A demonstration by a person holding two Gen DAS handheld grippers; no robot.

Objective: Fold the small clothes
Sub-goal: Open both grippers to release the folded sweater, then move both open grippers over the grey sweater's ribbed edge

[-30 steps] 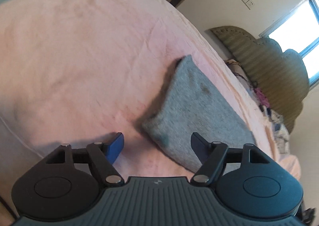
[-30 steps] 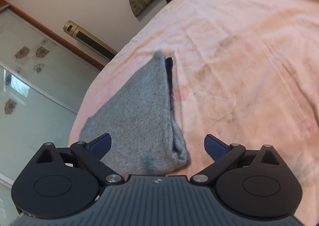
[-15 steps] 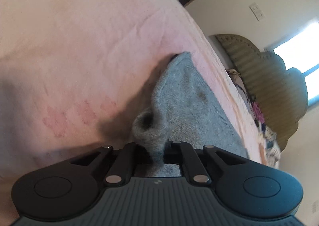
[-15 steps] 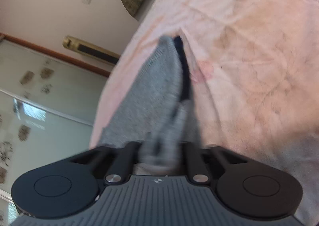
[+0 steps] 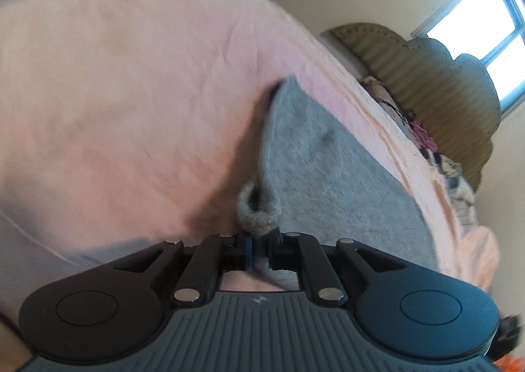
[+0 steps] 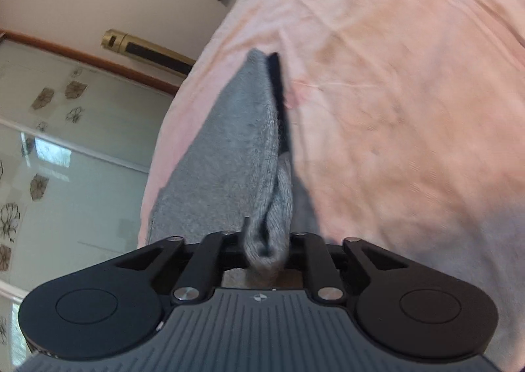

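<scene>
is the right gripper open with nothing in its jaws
No, the right gripper is shut on a bunched corner of the grey knit garment, which lies on the pink bedsheet.

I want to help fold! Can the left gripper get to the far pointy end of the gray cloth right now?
Probably not yet. The left gripper is shut on the gray cloth at its near corner, so it would have to let go first. Otherwise only bare pink sheet lies along the way.
</scene>
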